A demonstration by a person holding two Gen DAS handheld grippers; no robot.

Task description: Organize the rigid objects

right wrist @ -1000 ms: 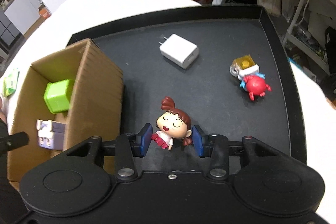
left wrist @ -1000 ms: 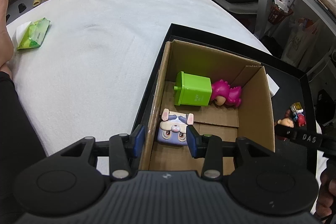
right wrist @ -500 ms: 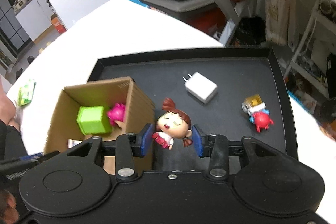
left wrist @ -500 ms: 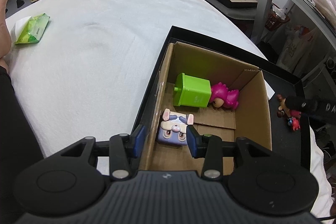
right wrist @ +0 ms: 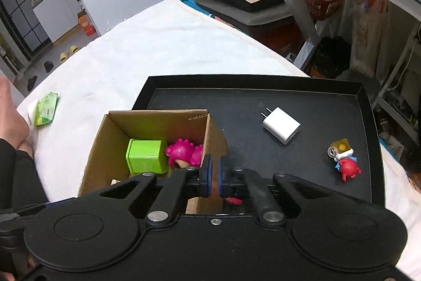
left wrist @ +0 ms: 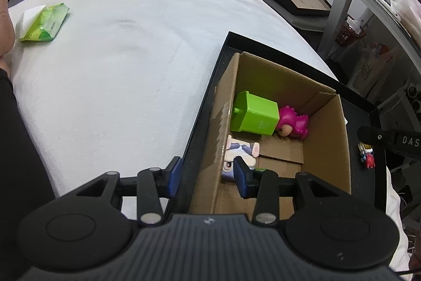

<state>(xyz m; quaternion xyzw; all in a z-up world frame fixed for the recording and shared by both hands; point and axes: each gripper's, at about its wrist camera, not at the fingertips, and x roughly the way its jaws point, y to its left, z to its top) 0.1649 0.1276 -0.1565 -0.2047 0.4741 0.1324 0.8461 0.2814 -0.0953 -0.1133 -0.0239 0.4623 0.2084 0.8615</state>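
Observation:
A cardboard box (left wrist: 329, 138) (right wrist: 213, 133) stands in the left part of a black tray (right wrist: 315, 107) (left wrist: 200, 123). In it lie a green cube (left wrist: 254, 113) (right wrist: 146, 156), a pink figurine (left wrist: 292, 123) (right wrist: 184, 150) and a purple bunny block (left wrist: 238, 154). My left gripper (left wrist: 208, 177) is open, straddling the box's near left wall. My right gripper (right wrist: 213, 177) is shut on the girl figurine (right wrist: 234, 200), mostly hidden between the pads, over the box's right wall.
On the tray lie a white charger (right wrist: 281, 125) and a red crab toy with a yellow block (right wrist: 343, 158) (left wrist: 367, 154). A green wipes pack (left wrist: 43, 23) (right wrist: 46, 109) lies on the white bed. Shelving stands to the right.
My right gripper closed on the girl figurine, lifted it off the tray and moved left toward the box. My left gripper shifted left, off the bunny block, and stayed open.

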